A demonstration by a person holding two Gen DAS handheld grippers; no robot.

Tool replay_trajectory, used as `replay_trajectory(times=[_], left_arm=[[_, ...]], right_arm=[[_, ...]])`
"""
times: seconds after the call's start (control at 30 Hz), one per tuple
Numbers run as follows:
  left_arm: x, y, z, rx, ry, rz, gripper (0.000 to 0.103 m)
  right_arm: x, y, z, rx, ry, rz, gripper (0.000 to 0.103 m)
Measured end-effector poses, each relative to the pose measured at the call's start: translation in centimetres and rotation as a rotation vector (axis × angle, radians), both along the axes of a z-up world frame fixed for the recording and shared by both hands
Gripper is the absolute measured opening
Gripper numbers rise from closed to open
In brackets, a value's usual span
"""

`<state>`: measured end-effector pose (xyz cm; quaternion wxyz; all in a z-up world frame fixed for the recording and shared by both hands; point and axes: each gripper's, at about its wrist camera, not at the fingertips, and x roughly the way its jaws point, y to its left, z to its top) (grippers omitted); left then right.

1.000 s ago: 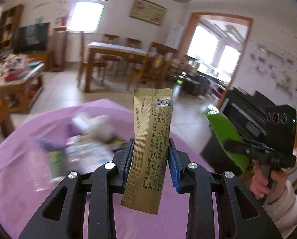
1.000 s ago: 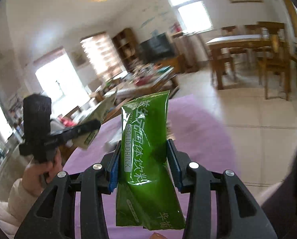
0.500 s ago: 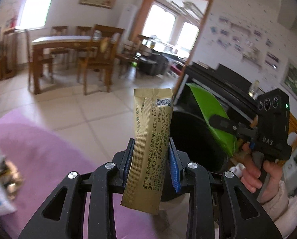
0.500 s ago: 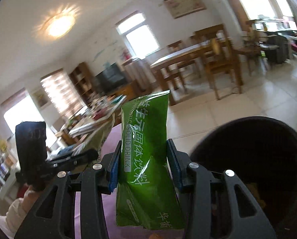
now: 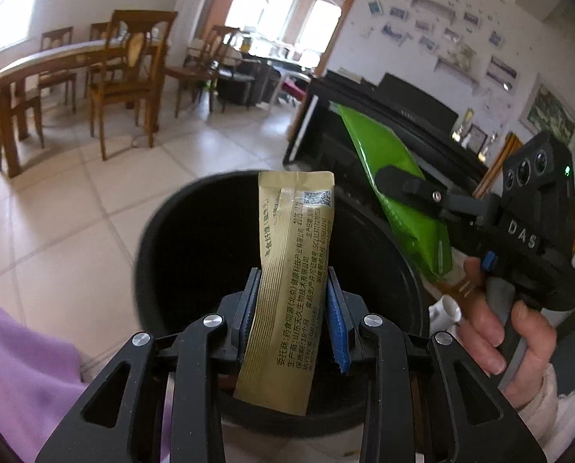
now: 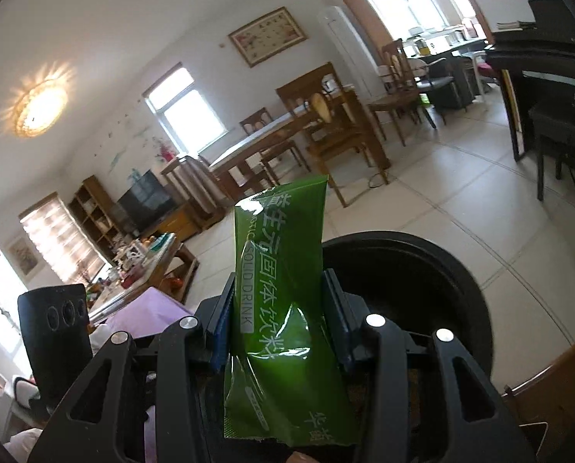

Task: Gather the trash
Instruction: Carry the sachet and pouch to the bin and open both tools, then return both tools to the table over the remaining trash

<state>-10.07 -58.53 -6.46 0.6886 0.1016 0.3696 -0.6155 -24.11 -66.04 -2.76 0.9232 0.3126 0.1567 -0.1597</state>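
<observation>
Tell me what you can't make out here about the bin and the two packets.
- Bin contents: the black bin interior is dark in the left wrist view; the right wrist view is blocked by the right gripper.
- Gold sachet: small print too fine to read.
- Green packet: lower text cut off by the creased bottom edge.

Glossy green foil sachet [image 6: 283, 305], matt gold foil sachet [image 5: 291, 270], smooth black plastic bin [image 5: 195, 239], wooden chairs [image 5: 129, 69]

A home: dining table [image 5: 67, 54], piano [image 5: 403, 115], television [image 6: 146, 200].

Bin [image 5: 179, 254] interior dark, contents unclear
</observation>
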Motion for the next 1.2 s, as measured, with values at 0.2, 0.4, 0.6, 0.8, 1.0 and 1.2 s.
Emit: replay_trajectory(times=[0.2, 0.4, 0.6, 0.8, 1.0, 1.2], left_arm=[[-0.8, -1.6, -1.3, 0.04, -0.014, -0.026, 0.032], [-1.5, -1.0, -0.4, 0.058, -0.111, 0.005, 0.095], [-2.6, 0.7, 1.6, 0.029, -0.22, 0.015, 0.098], [-2.0, 4.0, 3.4, -0.012, -0.199, 0.059, 0.098], [-0.5, 10.3, 5.1, -0.052, -0.204, 0.164, 0.098], [3.2, 21.0, 7.5, -0.125, -0.201, 0.369, 0.098]], right_arm=[[-0.8, -1.4, -1.1, 0.013, 0.001, -0.019, 0.042], [-0.9, -1.8, -1.1, 0.041, 0.001, 0.022, 0.093], [-1.7, -1.4, -0.1, -0.009, -0.008, -0.003, 0.098], [-1.6, -0.9, 0.4, -0.017, 0.009, -0.008, 0.098], [-0.4, 1.3, 1.2, -0.039, 0.051, 0.018, 0.098], [2.2, 4.3, 1.3, -0.057, 0.093, 0.083, 0.098]])
